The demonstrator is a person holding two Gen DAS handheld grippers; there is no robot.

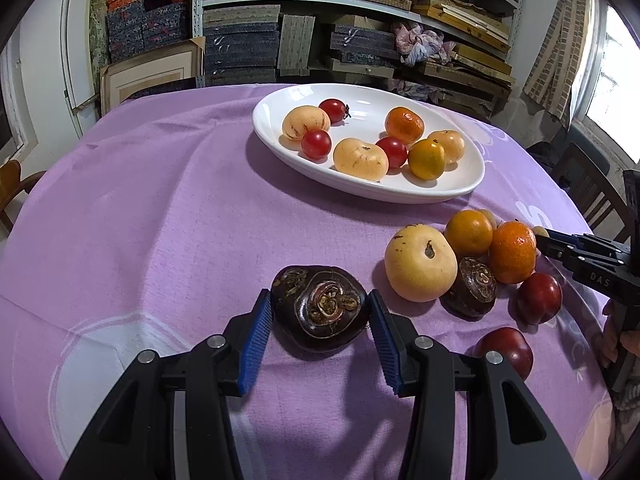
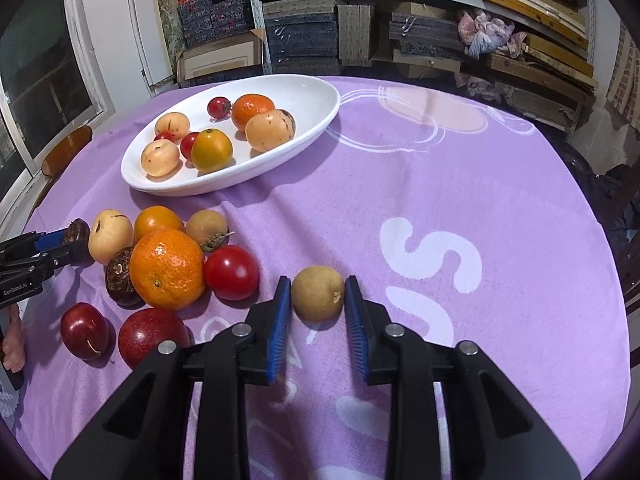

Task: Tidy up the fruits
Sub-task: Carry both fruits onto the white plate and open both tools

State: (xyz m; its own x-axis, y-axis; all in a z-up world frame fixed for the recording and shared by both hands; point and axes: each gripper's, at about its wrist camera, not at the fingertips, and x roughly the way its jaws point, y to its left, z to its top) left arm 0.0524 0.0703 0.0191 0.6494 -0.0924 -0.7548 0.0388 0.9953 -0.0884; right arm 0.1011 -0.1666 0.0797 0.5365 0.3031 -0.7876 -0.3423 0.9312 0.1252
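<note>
A dark brown water chestnut (image 1: pixel 320 308) rests on the purple tablecloth, and my left gripper (image 1: pixel 320 294) is shut on it, one blue pad against each side. In the right wrist view my right gripper (image 2: pixel 318 280) is shut on a small tan longan (image 2: pixel 317 299) that lies on the cloth. A loose pile sits between the two grippers: a big orange (image 2: pixel 167 268), a red tomato (image 2: pixel 232 272), a pale yellow fruit (image 1: pixel 420 268), a second water chestnut (image 1: pixel 472 286) and two dark red plums (image 2: pixel 85 336). The white oval plate (image 1: pixel 400 194) at the back holds several tomatoes, oranges and pale fruits.
Shelves stacked with boxes (image 1: pixel 280 32) fill the wall behind the round table. A wooden chair (image 1: pixel 12 184) stands at the left edge and a dark chair (image 1: pixel 588 184) at the right. A person's hand (image 1: pixel 616 336) grips the right tool.
</note>
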